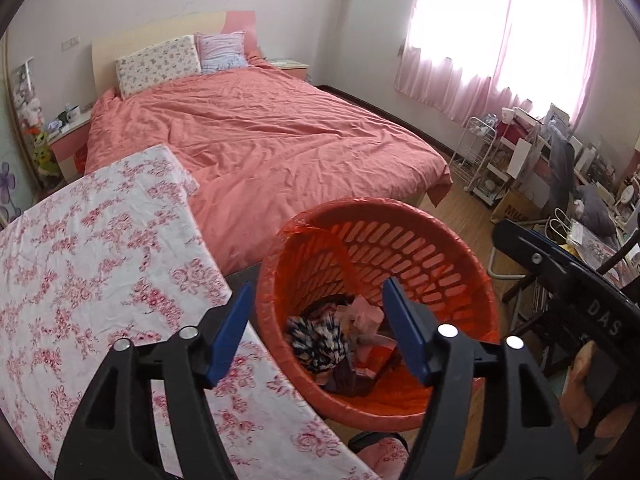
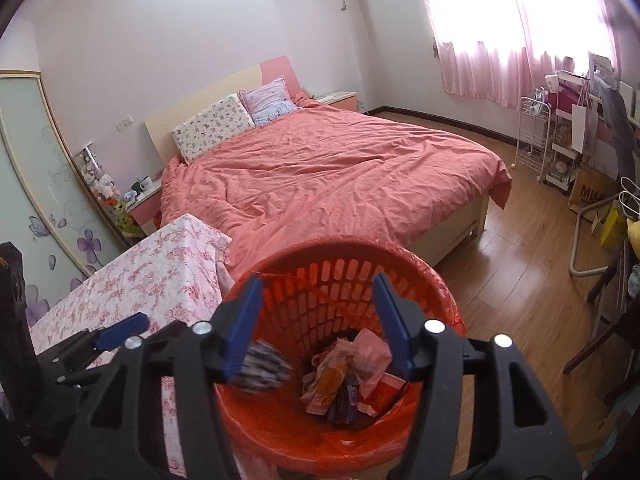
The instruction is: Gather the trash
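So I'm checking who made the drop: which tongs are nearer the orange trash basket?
Right. The right tongs hang open directly over the orange trash basket; the left tongs, also open, sit beside it above the floral tablecloth's edge.

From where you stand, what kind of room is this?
A bedroom in a home, most likely: a double bed with a coral duvet, two pillows against the headboard, and pink curtains over the window.

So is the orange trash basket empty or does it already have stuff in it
Partly filled. The orange trash basket holds crumpled wrappers and a dark patterned item at the bottom, well below the rim.
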